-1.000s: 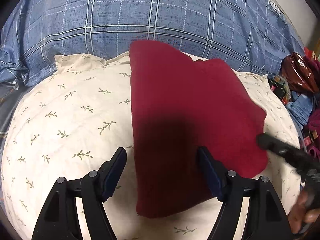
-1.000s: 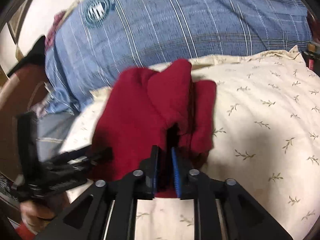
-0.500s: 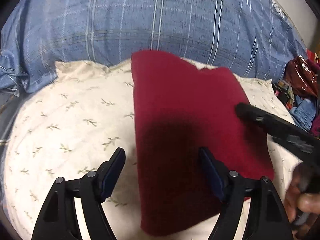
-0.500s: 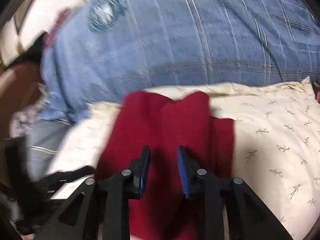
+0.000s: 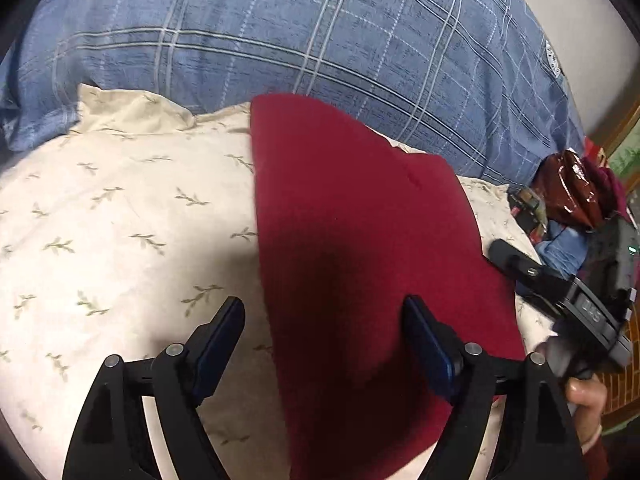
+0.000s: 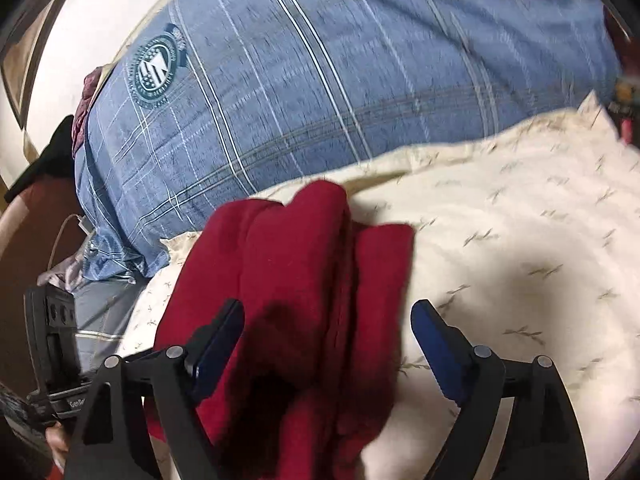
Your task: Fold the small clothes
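A dark red folded cloth (image 5: 352, 248) lies flat on a cream pillow (image 5: 120, 216) printed with small leaf sprigs. My left gripper (image 5: 324, 320) hovers over the cloth's near left edge, its jaws opening wide, nothing pressed between the pads. In the right wrist view the same red cloth (image 6: 304, 280) shows its folded layers and a raised ridge. My right gripper (image 6: 328, 320) stands over it with jaws opening wide, the cloth lying loose below them. The right gripper (image 5: 560, 292) also shows at the right edge of the left wrist view, held by a hand.
A blue plaid pillow (image 5: 304, 36) rises behind the cream one. A heap of dark red and blue items (image 5: 572, 200) lies at the right. The left gripper's body (image 6: 52, 344) and a white cable (image 6: 68, 228) sit at the left of the right wrist view.
My right gripper, shut on a fold of the red cloth, has opened wide and let it go. The cloth now lies flatter. Both grippers have shifted and sunk slightly.
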A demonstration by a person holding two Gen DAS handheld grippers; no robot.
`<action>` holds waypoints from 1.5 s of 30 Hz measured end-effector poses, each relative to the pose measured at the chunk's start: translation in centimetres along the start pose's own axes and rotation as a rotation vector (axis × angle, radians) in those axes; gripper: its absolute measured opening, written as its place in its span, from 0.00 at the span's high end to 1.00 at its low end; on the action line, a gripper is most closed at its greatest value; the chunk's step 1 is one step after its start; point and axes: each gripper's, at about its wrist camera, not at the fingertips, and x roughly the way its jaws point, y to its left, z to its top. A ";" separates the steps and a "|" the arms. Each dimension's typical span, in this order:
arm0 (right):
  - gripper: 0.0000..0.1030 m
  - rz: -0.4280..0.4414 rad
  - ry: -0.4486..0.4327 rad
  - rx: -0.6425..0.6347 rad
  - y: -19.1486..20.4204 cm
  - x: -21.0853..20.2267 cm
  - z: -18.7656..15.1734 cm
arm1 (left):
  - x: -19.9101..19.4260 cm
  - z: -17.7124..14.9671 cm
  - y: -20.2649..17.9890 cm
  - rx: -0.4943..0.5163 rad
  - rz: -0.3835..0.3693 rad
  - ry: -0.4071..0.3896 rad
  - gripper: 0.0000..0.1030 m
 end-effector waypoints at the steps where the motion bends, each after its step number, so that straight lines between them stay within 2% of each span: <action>1: 0.15 0.021 0.029 0.029 -0.3 1.0 0.0 | 0.5 0.1 0.0 0.009 -0.008 0.004 0.17; 3: 0.14 0.054 0.055 0.072 -0.7 2.2 -0.1 | 1.8 0.2 -0.1 0.024 -0.030 0.029 0.15; 5: 0.14 0.066 0.043 0.076 -0.5 2.5 -0.1 | 2.9 0.5 -0.1 0.028 -0.039 0.044 0.12; 6: 0.17 0.075 0.053 0.069 -0.3 2.7 -0.1 | 3.0 0.6 -0.2 0.036 -0.036 0.030 0.12; 7: 0.28 0.096 0.080 0.062 0.0 3.0 0.0 | 3.3 0.9 -0.2 0.042 -0.038 0.035 0.14; 9: 0.38 0.081 0.076 0.039 0.8 2.7 0.0 | 3.4 1.1 -0.2 0.043 -0.035 0.036 0.22; 10: 0.49 0.071 0.072 0.020 1.3 2.4 0.1 | 3.2 1.2 -0.2 0.041 -0.037 0.033 0.28; 11: 0.54 0.056 0.062 -0.002 1.9 2.0 0.1 | 2.8 1.1 -0.3 0.040 -0.037 0.028 0.36; 12: 0.58 0.051 0.054 -0.027 2.7 1.3 0.2 | 2.2 1.1 -0.3 0.040 -0.039 0.022 0.44; 14: 0.61 0.063 0.041 -0.073 4.4 0.0 0.1 | 0.1 0.9 -0.6 0.034 -0.065 0.014 0.52; 15: 0.62 0.091 0.046 -0.087 5.5 -0.7 -0.1 | -0.8 0.8 -0.7 0.029 -0.078 0.015 0.52; 19: 0.63 0.159 0.076 -0.109 8.3 -2.8 -1.7 | -5.9 -1.4 -1.1 0.078 -0.044 -0.030 0.52; 22: 0.63 0.219 0.133 -0.095 9.2 -3.2 -4.3 | -8.5 -4.4 -0.1 0.062 -0.016 -0.005 0.52; 24: 0.60 0.216 0.171 -0.096 9.2 -2.7 -5.9 | -9.1 -6.7 1.0 0.041 -0.002 0.014 0.50; 25: 0.51 0.191 0.189 -0.088 8.9 -2.3 -6.8 | -9.0 -7.5 1.3 0.034 0.018 0.027 0.49; 26: 0.48 0.155 0.195 -0.076 8.5 -2.1 -7.3 | -8.6 -8.2 1.5 0.027 0.047 0.042 0.46; 27: 0.47 0.125 0.207 -0.055 7.9 -1.9 -7.7 | -8.2 -9.0 2.1 0.019 0.085 0.056 0.40; 30: 0.46 0.119 0.157 0.014 6.9 -4.3 -7.7 | -9.1 -9.8 1.8 0.052 0.155 0.003 0.35; 34: 0.46 0.091 0.074 -0.110 9.9 -7.2 -7.5 | -10.7 -10.0 0.9 0.051 0.209 -0.057 0.34; 38: 0.49 0.128 0.086 -0.265 14.3 -7.2 -8.8 | -11.2 -11.0 0.7 0.016 0.243 -0.072 0.32; 40: 0.57 0.059 0.096 -0.332 15.6 -6.1 -9.7 | -11.3 -11.1 -0.1 0.014 0.260 -0.080 0.32; 43: 0.57 -0.013 0.109 -0.348 15.4 -4.5 -10.5 | -12.6 -12.0 -0.9 0.037 0.300 -0.106 0.32; 45: 0.58 -0.102 0.131 -0.361 14.2 -3.6 -10.9 | -12.8 -12.3 -1.2 0.042 0.319 -0.123 0.31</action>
